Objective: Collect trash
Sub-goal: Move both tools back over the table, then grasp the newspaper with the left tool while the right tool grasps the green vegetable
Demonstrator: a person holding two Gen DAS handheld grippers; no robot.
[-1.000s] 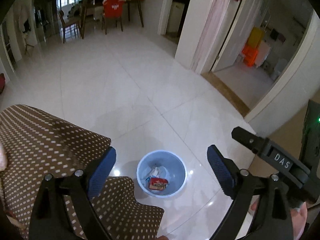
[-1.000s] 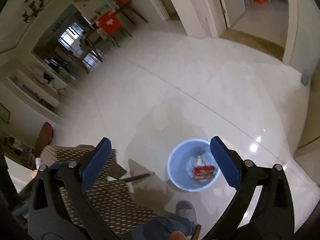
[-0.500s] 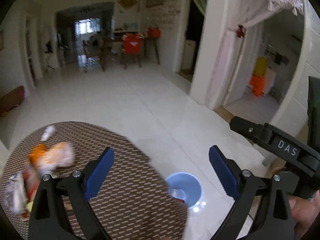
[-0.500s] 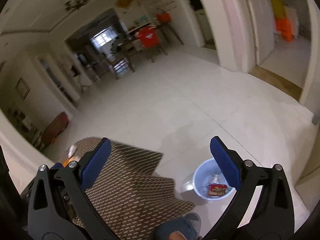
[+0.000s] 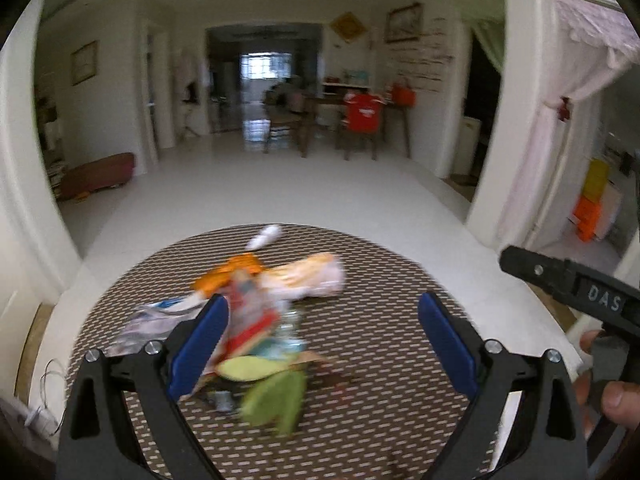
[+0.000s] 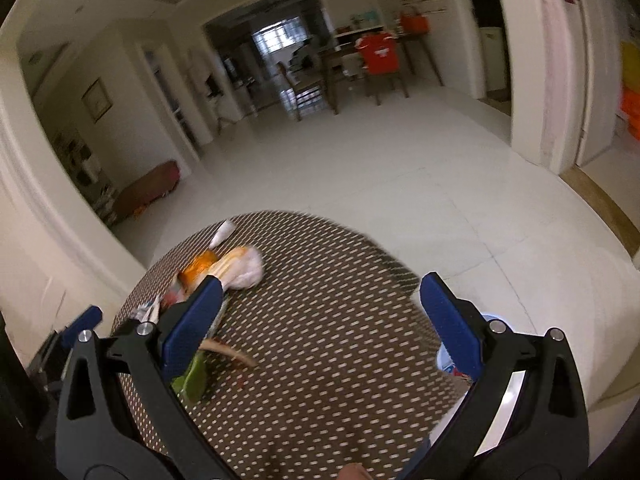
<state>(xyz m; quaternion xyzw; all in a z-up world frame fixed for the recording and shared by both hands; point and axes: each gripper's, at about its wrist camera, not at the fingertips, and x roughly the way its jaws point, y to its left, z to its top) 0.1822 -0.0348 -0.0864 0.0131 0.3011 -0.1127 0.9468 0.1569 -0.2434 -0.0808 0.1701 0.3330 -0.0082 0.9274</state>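
White tiled floor runs back to a dining corner with a red shirt over a chair (image 5: 362, 112), and closer in sits the round table under its brown cloth with pale dashes (image 5: 380, 360). Big swing just now: a second ago both cameras were looking down at the pale blue plastic bin on the floor with a red wrapper in it, and now I've lifted both up onto the tabletop. I read that as one drop done and me coming back for the next piece.

My left gripper (image 5: 322, 344) is spread wide with nothing between its blue pads, and the heap of litter (image 5: 256, 320) lies just ahead of it and toward its left finger: orange wrapper, pale crumpled bag, a red and white packet, green leaves nearest me, a small white scrap at the far edge. All smeared by motion, so I can't separate pieces cleanly.

My right gripper (image 6: 320, 320) is equally wide open and empty, with the same pile off beyond its left finger.

Only the right view catches a sliver of the pale blue bin (image 6: 446, 354), low behind the right finger, past the table edge. Only the left view shows the other gripper's black arm and the hand (image 5: 608, 384) on it, off to the right
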